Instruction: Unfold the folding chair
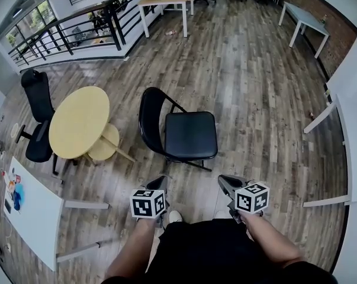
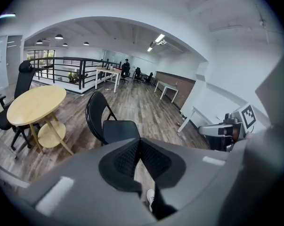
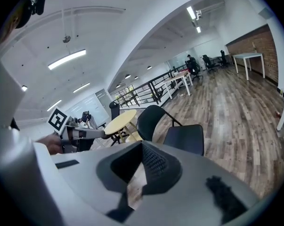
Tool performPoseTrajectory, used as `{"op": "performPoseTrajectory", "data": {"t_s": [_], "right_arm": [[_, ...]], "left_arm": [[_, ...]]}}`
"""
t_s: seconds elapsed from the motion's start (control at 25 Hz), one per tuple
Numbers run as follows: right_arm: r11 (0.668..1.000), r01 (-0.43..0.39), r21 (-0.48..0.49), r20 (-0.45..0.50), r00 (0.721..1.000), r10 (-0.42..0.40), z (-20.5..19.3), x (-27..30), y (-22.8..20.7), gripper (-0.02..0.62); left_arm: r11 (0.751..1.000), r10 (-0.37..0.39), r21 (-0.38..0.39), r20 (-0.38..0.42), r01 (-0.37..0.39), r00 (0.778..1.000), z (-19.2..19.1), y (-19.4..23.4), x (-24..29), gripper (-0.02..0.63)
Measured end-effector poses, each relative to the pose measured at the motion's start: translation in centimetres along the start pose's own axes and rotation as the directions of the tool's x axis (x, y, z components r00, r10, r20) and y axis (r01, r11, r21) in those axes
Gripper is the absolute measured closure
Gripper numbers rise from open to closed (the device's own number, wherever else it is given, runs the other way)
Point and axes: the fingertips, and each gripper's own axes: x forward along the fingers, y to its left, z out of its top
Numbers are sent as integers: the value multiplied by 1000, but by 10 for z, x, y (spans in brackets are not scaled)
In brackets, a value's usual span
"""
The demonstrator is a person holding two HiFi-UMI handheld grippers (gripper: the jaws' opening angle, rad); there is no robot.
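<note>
Standing unfolded, the folding chair point(image 1: 184, 134) is ahead, clear of left gripper point(image 1: 160, 182) and right gripper point(image 1: 226, 183), jaws closed.

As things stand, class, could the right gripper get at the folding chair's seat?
Probably yes: only bare floor lies between the right gripper and the seat. They are apart, so a reach forward seems needed.
</note>
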Motion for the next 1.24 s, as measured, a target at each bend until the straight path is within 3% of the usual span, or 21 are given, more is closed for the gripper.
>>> {"op": "performPoseTrajectory", "data": {"t_s": [1.24], "right_arm": [[999,20,-38,-2,1000,-20,-14,-7,17,595]], "left_arm": [[991,-98,82,-53,102,994,-19,-31,3,598]]}}
